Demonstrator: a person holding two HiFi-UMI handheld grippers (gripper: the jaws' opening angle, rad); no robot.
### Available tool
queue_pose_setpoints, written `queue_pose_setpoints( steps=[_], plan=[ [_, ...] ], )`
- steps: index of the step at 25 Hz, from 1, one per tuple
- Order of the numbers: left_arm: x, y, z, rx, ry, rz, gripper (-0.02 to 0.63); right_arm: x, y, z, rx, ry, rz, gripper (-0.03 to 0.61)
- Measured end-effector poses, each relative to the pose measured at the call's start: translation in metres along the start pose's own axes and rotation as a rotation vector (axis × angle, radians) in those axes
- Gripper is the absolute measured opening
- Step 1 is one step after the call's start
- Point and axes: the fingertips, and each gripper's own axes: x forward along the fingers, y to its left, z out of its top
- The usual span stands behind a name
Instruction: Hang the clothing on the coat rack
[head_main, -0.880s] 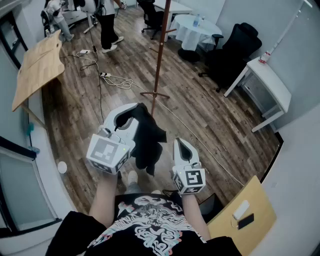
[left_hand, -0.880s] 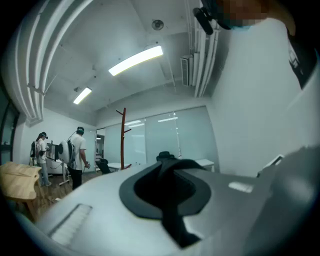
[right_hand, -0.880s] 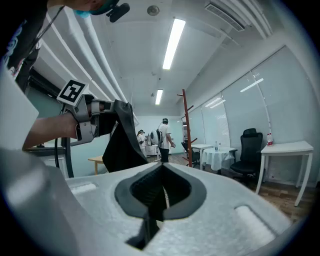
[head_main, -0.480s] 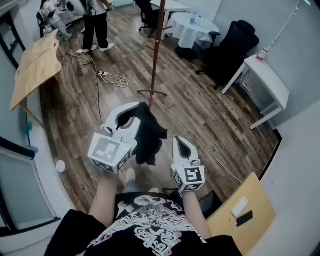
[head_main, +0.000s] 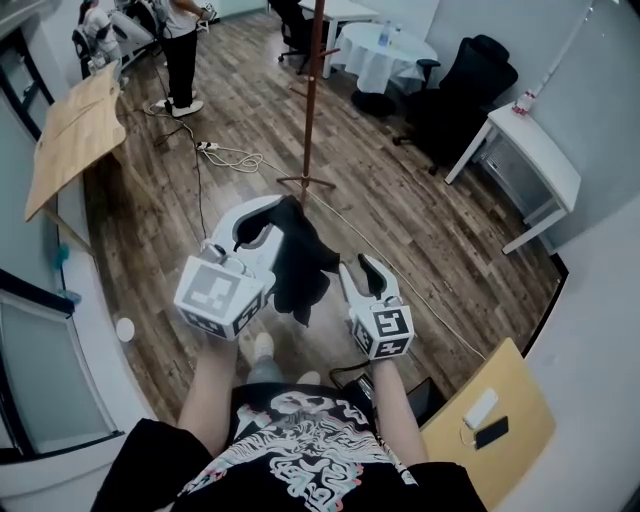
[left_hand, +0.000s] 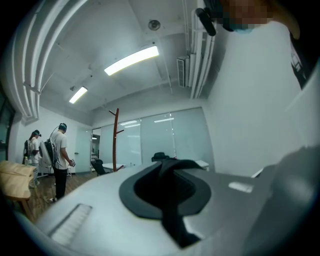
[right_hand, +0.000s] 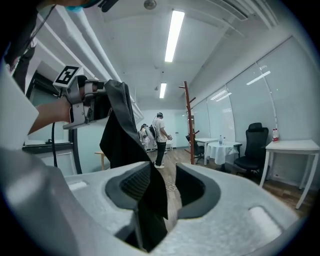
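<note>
A black garment (head_main: 300, 265) hangs from my left gripper (head_main: 272, 208), which is shut on its top edge. In the left gripper view a strip of the black garment (left_hand: 171, 215) is pinched between the closed jaws of the left gripper (left_hand: 167, 167). My right gripper (head_main: 360, 268) is just right of the hanging cloth, open. In the right gripper view a tail of the garment (right_hand: 120, 135) drops through the wide gap of the right gripper (right_hand: 167, 185), pads apart. The brown coat rack (head_main: 312, 100) stands ahead on the wooden floor, coat rack (left_hand: 116, 140), coat rack (right_hand: 190, 125).
A tilted wooden tabletop (head_main: 75, 130) is at the left, and cables (head_main: 230, 155) lie on the floor. People (head_main: 180, 40) stand at the far left. A round white-clothed table (head_main: 385, 50), a black chair (head_main: 470, 95) and a white desk (head_main: 535, 150) fill the right.
Both grippers have moved a little forward and up with the garment. The right gripper has come nearer the hanging cloth. A person in the background has walked further left.
</note>
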Motion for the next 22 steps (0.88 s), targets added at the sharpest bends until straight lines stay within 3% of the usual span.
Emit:
queue_pose_setpoints(
  steps=[5, 11, 19, 22],
  plan=[
    [-0.004, -0.008, -0.018, 0.035, 0.014, 0.034, -0.006, -0.014, 0.014, 0.001, -0.003, -0.030, 0.031, 0.158],
    [0.001, -0.008, -0.029, 0.015, 0.025, 0.060, -0.006, -0.022, 0.016, 0.014, 0.013, -0.083, 0.014, 0.156],
    [0.021, 0.014, -0.051, 0.019, 0.038, 0.092, -0.006, -0.008, -0.020, 0.060, 0.003, -0.188, -0.091, 0.148],
    [0.040, 0.032, -0.059, 0.013, 0.043, 0.106, -0.006, 0.010, -0.040, 0.076, -0.040, -0.212, -0.129, 0.021]
  ],
)
